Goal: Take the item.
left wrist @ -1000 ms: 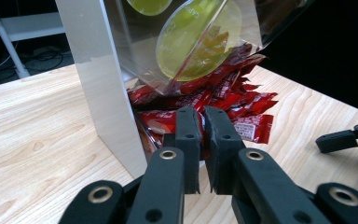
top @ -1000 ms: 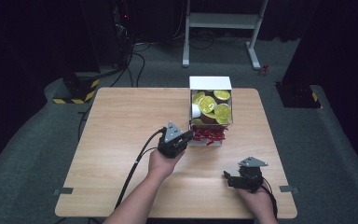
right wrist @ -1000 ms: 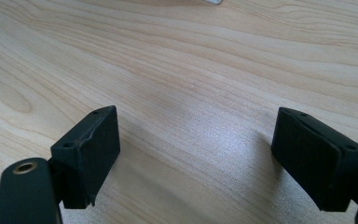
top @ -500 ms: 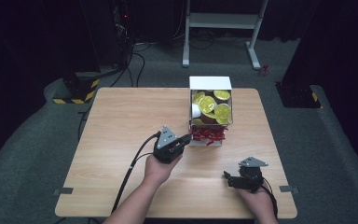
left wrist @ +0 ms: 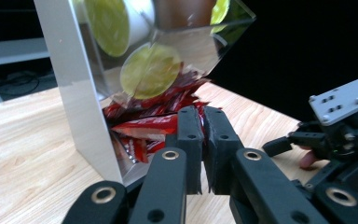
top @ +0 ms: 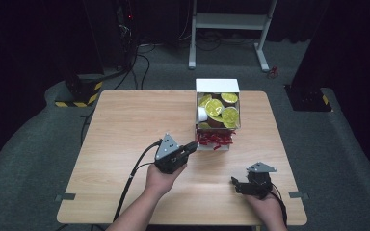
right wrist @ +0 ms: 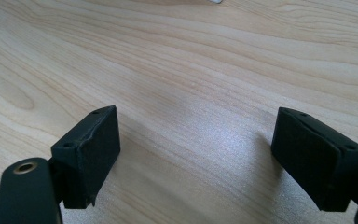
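Dispenser box, white-walled with a clear front, stands on the wooden table toward its far right side; its upper compartment holds round capsules with yellow-green foil lids, some brown-bodied and one white, piled against the clear panel; its lower opening, at the near end, holds red sachets that spill slightly past the edge. In the left gripper view the capsules press against the transparent wall while the red sachets lie stacked in the slot beneath. Left gripper sits just beside that lower opening, pointing at it; its jaws are pressed nearly together, with only a thin gap and nothing between them, their tips just at the sachets; whether they touch one I cannot tell. Right gripper rests low near the table's near right edge, well apart from the box; its jaws stand wide over bare wood.
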### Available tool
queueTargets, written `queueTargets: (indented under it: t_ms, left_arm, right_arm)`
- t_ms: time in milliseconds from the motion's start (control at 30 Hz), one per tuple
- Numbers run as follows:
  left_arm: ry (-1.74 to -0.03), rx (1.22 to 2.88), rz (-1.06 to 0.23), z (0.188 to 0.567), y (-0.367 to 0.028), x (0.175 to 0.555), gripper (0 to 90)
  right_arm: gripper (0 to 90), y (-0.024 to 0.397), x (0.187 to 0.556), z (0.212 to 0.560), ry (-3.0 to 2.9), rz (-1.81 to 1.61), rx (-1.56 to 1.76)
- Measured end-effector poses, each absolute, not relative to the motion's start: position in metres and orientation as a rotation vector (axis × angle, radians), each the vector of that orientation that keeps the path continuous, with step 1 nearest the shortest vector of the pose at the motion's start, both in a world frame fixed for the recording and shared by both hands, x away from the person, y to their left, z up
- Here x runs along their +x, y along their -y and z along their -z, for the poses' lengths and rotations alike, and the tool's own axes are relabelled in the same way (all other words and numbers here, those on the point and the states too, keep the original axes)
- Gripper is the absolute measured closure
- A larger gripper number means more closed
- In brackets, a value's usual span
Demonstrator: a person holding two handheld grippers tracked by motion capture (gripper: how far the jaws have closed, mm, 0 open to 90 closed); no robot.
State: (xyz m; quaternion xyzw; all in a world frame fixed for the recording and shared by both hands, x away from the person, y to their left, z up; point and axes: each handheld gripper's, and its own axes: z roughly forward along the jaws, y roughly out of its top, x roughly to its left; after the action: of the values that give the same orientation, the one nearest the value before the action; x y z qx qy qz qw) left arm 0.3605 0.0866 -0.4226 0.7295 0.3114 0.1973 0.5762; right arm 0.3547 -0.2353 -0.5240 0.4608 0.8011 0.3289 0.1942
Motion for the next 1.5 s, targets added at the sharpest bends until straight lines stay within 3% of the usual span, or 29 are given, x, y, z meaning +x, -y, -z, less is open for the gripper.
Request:
queueTargets:
  t_ms: [1500]
  left_arm:
    - [-0.800, 1.728, -0.513, 0.422, -0.144, 0.356, 86.1]
  right_arm:
    - [13.7, 0.235, 0.355, 0.524, -2.252, -0.926, 1.297]
